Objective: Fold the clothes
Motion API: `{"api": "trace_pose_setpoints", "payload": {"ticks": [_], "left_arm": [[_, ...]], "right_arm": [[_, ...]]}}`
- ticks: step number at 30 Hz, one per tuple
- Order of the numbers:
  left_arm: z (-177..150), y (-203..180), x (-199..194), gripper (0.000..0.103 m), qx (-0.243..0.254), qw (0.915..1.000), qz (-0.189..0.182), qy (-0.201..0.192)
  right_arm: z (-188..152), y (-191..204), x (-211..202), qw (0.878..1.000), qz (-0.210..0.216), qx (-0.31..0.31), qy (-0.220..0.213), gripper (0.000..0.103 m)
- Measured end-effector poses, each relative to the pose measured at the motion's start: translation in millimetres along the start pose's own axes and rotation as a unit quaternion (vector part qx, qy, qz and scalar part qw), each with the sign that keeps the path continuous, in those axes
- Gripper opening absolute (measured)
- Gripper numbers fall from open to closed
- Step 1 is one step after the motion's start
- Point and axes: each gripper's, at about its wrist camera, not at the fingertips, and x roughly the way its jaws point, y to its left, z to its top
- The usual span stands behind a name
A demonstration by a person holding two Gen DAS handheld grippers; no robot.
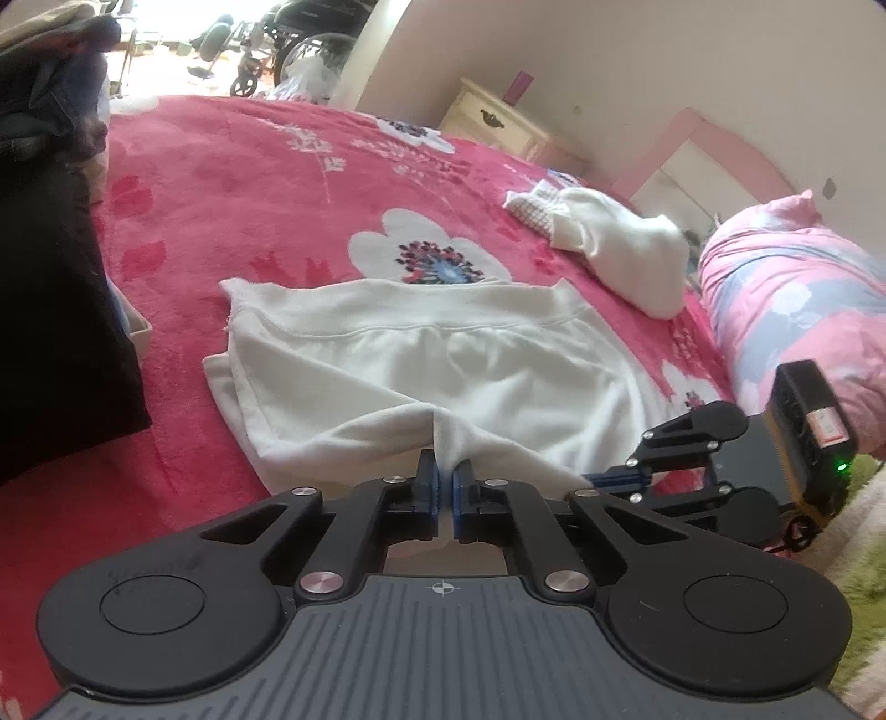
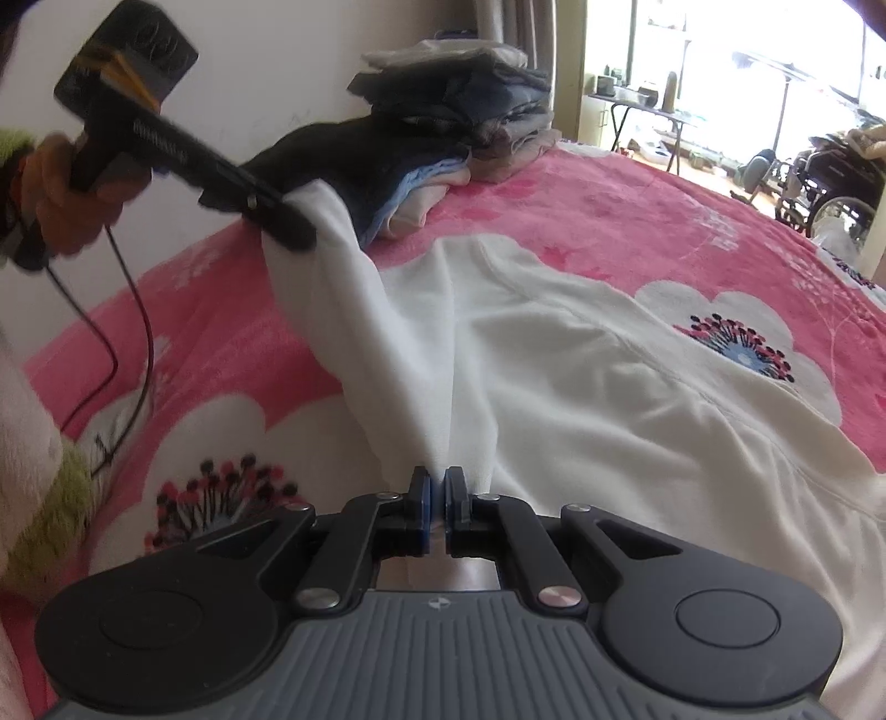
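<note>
My left jaws (image 1: 446,487) pinch the near hem of the white garment (image 1: 421,365), lower middle of the frame. My right jaws (image 2: 437,490) clamp another fold of it. The garment lies spread across the pink bed (image 1: 232,183), centre frame, beside a clothes stack (image 2: 459,105).

A cream nightstand (image 1: 501,119) stands against the pale wall (image 1: 637,50) (a wheelchair (image 2: 830,171) beyond), daylight flooding the window (image 2: 720,39).
</note>
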Motion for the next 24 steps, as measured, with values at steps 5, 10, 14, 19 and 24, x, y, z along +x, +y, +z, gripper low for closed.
{"api": "trace_pose_setpoints", "payload": {"ticks": [5,10,14,19,24], "left_arm": [[-4.1,-1.8,-2.5,0.002,0.016,0.9998,0.011,0.007],[-16.8,2.8,0.0,0.003,0.028,0.9982,0.019,0.049],[-31.1,10.9,3.5,0.025,0.014,0.9961,0.011,0.087],[-38.7,25.4,13.8,0.033,-0.037,0.9943,0.006,0.100],[-39.0,33.7,16.9,0.033,-0.076,0.9927,0.010,0.093]], "right_arm": [[-4.6,-6.7,-7.8,1.000,-0.003,0.006,-0.002,0.011],[-18.7,-53.7,-45.1,0.986,0.031,0.163,-0.015,0.028],[-61.6,-118.1,-101.6,0.937,-0.043,0.341,-0.056,0.034],[-133.9,-188.3,-166.7,0.821,-0.157,0.544,-0.078,0.037],[-172.5,-205.0,-172.0,0.774,-0.154,0.611,-0.065,0.037]]}}
